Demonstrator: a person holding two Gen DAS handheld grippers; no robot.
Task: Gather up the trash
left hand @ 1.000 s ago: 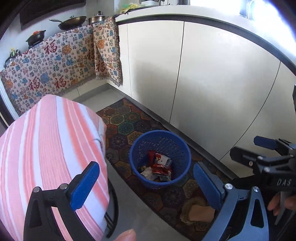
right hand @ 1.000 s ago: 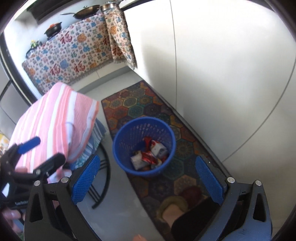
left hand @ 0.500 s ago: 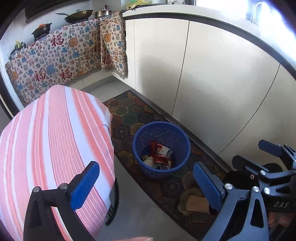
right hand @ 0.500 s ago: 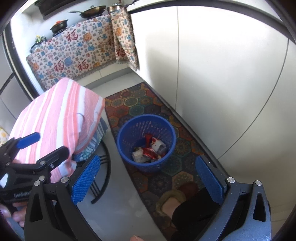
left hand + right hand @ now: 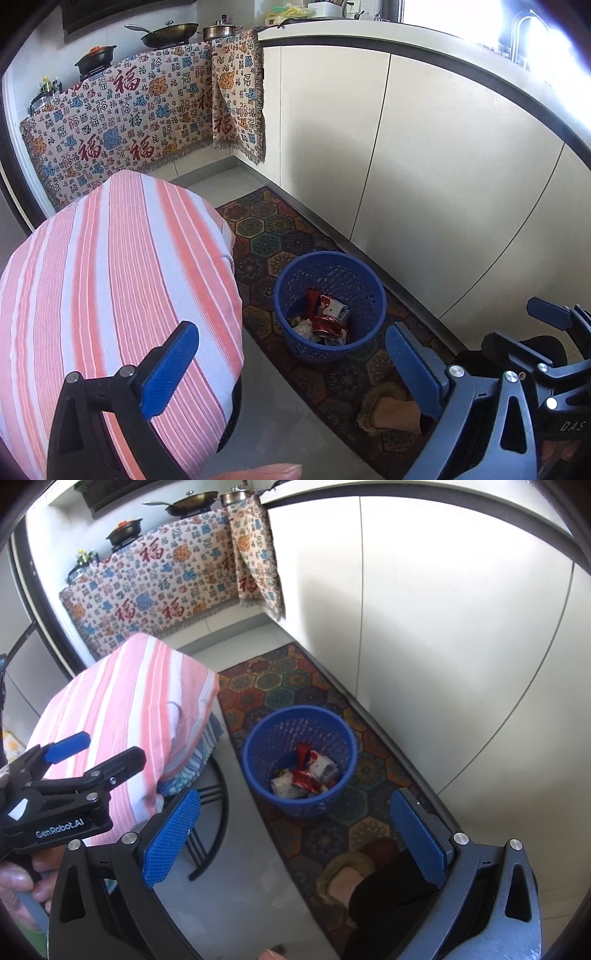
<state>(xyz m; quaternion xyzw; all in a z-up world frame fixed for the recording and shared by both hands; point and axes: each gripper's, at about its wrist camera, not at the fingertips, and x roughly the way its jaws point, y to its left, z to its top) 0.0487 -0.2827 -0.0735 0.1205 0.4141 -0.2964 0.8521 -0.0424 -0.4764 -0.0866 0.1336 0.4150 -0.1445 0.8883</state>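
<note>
Both hand-held grippers, left gripper (image 5: 291, 369) and right gripper (image 5: 295, 834), are held spread wide and empty above the blue basket (image 5: 364, 295).

The basket is seen standing on the patterned rug (image 5: 266, 236), just beside the striped-cloth stool (image 5: 110, 295), with crumpled wrappers (image 5: 306, 771) lying at its bottom. The wrappers are judged light, soft and crinkly; the perforated plastic basket looks light and fairly stiff, and is best taken by its rim.

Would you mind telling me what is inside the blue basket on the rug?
The blue basket holds crumpled trash: red-and-white wrappers and pale scraps piled at the bottom. Whatever lies beneath that pile, and the basket's floor, is covered and cannot be seen.
</note>
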